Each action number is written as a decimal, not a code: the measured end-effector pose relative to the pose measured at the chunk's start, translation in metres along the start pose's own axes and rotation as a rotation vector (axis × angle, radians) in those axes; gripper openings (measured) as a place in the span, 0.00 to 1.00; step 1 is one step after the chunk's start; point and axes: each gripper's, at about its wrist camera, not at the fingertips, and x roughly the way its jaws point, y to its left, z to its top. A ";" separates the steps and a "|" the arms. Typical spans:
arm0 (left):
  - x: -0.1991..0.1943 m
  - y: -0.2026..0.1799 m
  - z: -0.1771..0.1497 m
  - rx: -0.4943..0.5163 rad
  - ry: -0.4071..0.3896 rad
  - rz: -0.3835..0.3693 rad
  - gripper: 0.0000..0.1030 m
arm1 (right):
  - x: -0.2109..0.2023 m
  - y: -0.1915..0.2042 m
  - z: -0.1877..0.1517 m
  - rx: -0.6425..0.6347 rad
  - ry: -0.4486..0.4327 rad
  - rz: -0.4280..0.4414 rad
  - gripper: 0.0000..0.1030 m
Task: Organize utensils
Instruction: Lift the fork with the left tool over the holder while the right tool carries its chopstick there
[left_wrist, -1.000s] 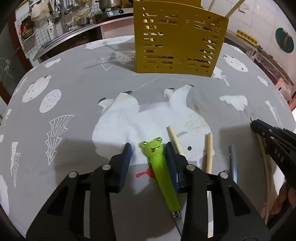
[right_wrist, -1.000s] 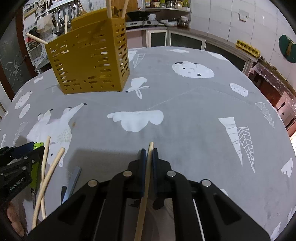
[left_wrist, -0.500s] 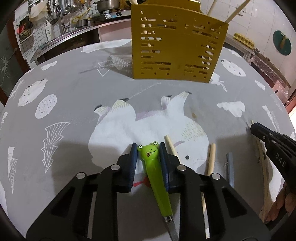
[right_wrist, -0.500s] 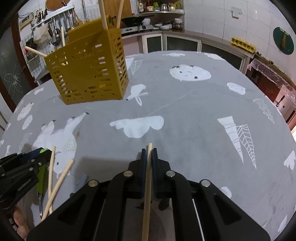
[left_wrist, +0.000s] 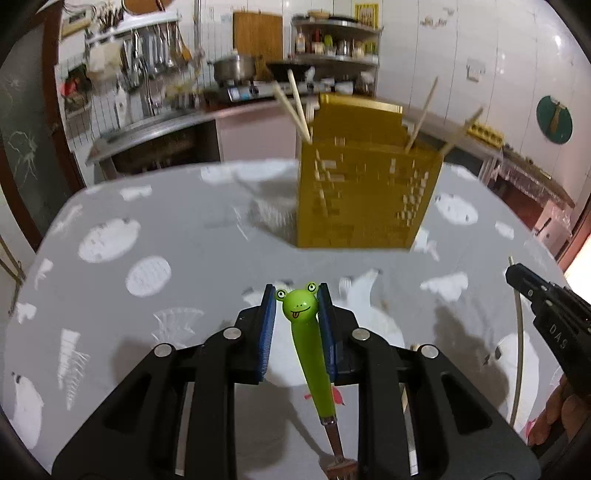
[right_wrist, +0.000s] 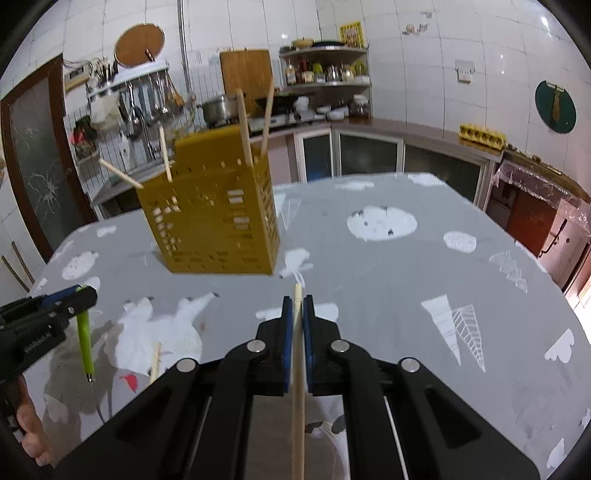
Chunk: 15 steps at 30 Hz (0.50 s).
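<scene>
My left gripper is shut on a green frog-handled fork, lifted off the table with its metal tines hanging below. My right gripper is shut on a wooden chopstick, also raised. The yellow slotted utensil holder stands ahead on the grey tablecloth with several chopsticks sticking out of it; it also shows in the right wrist view. From the right wrist view the left gripper appears at the left edge with the green fork hanging from it. One loose chopstick lies on the cloth.
The table wears a grey cloth with white animal and tree prints. Behind it runs a kitchen counter with a pot, hanging utensils and shelves. The right gripper's black body and a hand sit at the right edge of the left wrist view.
The left gripper closed on the frog fork and lifted it off the cloth. The right gripper rose with its chopstick. Both views tilted up toward the holder and kitchen.
</scene>
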 end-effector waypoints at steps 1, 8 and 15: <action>-0.007 0.001 0.002 0.003 -0.025 0.003 0.21 | -0.005 0.001 0.002 0.003 -0.021 0.004 0.06; -0.034 0.002 0.008 0.022 -0.125 0.022 0.21 | -0.030 0.004 0.010 -0.005 -0.128 0.015 0.06; -0.049 0.002 0.004 0.057 -0.184 0.027 0.21 | -0.051 0.006 0.012 0.001 -0.209 0.017 0.06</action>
